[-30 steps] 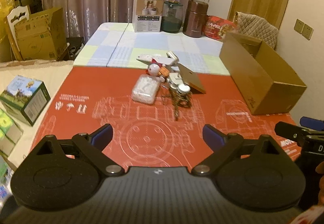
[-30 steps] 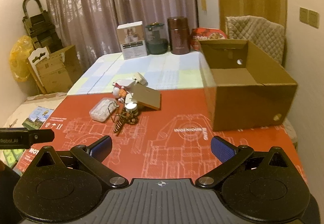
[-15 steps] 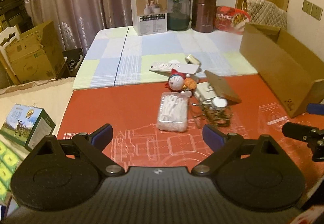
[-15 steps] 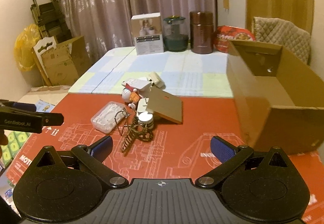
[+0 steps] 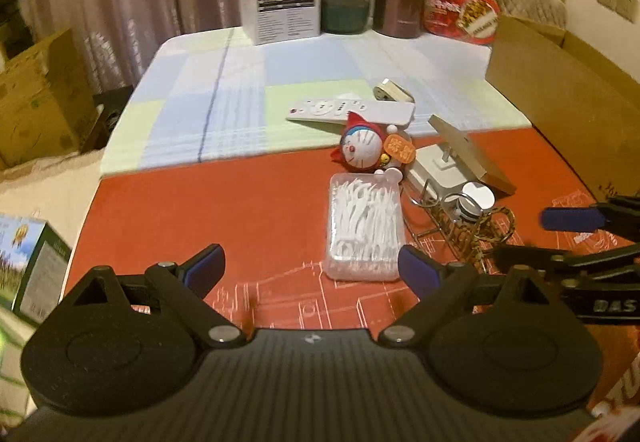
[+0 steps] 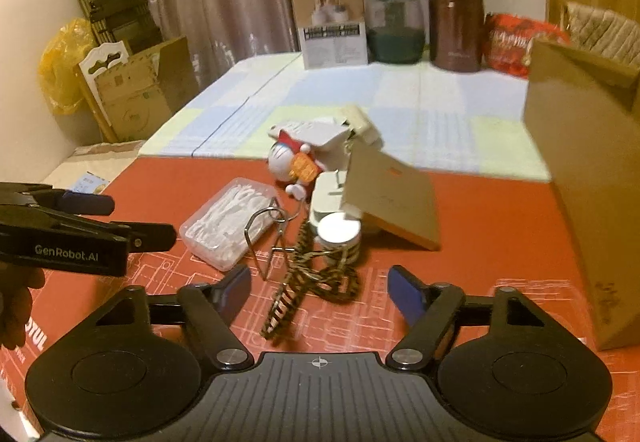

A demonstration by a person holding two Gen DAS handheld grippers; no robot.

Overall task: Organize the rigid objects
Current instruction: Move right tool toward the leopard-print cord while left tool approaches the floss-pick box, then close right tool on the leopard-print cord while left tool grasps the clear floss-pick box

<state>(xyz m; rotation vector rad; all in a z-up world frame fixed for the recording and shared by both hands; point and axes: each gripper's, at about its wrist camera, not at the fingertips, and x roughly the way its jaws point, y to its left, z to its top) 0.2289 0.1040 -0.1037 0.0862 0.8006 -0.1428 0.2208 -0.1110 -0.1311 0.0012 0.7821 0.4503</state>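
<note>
My right gripper (image 6: 319, 292), jaws just closing (nothing pinched), straddles the braided cord (image 6: 316, 282); left gripper (image 5: 310, 268) gapes beside the floss box (image 5: 363, 226).

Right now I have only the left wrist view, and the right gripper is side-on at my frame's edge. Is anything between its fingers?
Observer: Yes. In the right wrist view the tail of the braided cord lies between the fingers of the right gripper. Its jaws have just been closing, but the pads are not pressing on the cord.
Operator: And the tan card, does it have any marking I can't see?
Observer: The tan card turns its broad face to the right camera, with a small orange mark near its top edge. It leans tilted against the white box.
</note>
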